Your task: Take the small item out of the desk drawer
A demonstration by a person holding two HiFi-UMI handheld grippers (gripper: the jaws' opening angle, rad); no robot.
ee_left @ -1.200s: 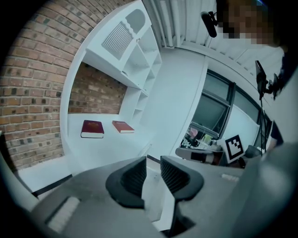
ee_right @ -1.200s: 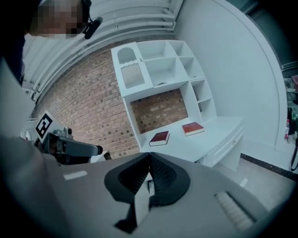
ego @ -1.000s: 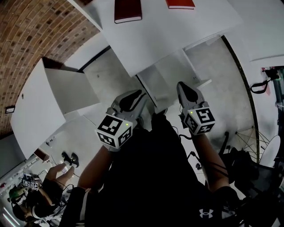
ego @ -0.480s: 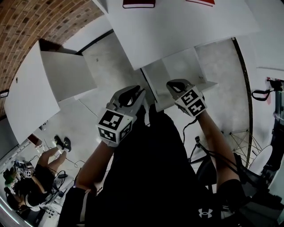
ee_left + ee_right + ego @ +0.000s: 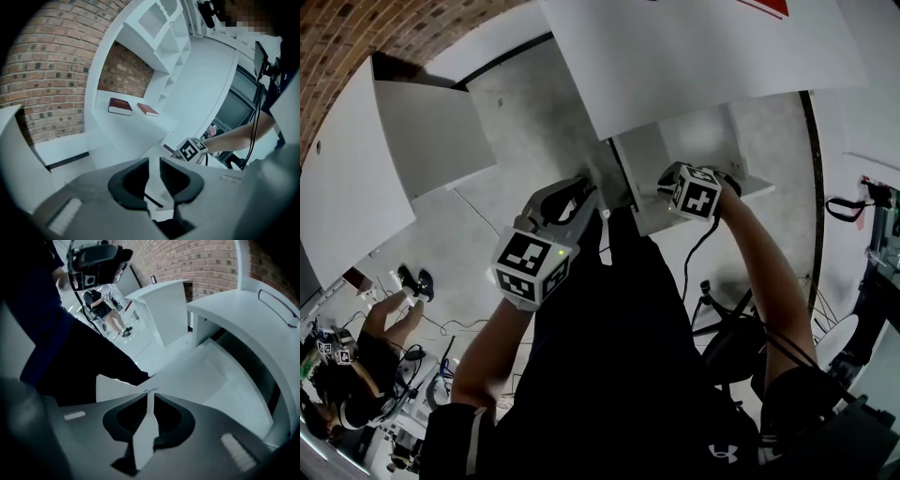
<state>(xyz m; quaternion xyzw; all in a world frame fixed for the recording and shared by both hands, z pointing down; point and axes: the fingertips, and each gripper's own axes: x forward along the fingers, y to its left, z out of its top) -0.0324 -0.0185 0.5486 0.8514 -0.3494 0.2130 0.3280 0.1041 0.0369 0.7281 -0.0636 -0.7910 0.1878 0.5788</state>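
Opening, the right hand-held gripper (image 5: 149, 395) flanks the drawer panel (image 5: 143, 441).

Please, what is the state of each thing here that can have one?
drawer: pulled out.
right gripper: jaws opening, thin white panel between them.
left gripper: jaws slightly apart, no grip seen.
dark red book: closed, lying flat.
red book: closed, lying flat.

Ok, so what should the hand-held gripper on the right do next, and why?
Probably draw the right hand-held gripper back off the thin white drawer front panel. Its jaws are opening with that panel between them, and the white desk drawer stands pulled out, so the pull looks done and the inside can be checked next.
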